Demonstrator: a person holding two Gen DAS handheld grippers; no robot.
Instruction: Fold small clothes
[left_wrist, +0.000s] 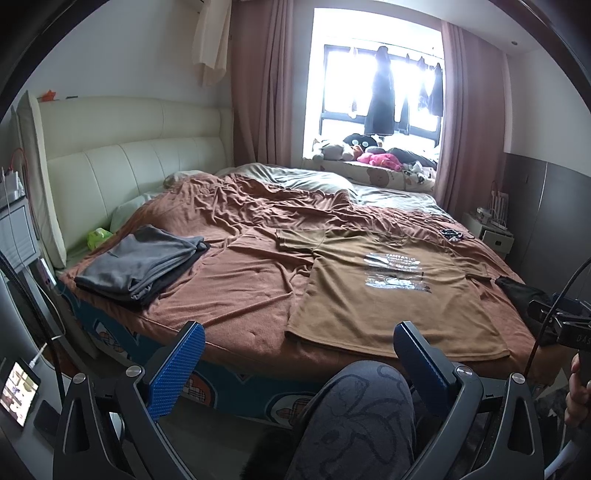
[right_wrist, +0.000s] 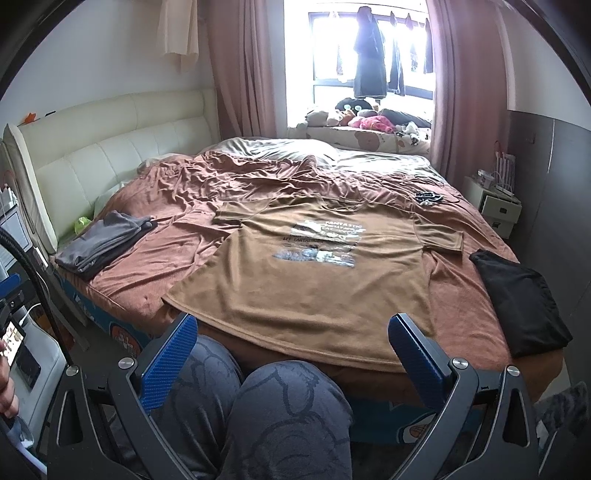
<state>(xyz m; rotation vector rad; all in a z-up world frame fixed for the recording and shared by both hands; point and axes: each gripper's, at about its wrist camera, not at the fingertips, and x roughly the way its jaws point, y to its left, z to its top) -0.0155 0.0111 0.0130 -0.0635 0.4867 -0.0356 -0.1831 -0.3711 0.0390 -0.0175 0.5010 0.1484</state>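
Both tongs (left_wrist: 299, 341) (right_wrist: 295, 334) gape before the T-shirt's (right_wrist: 314, 280) near hem.

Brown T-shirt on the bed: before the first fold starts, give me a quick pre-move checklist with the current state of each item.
1. T-shirt spread flat, print up: ok.
2. Both sleeves laid out: ok.
3. Left tool open and empty: ok.
4. Right tool open and empty: ok.
5. Folded grey pile clear of the shirt: ok.
6. Black garment clear of the shirt: ok in the right view; it lies close beside the hem corner.
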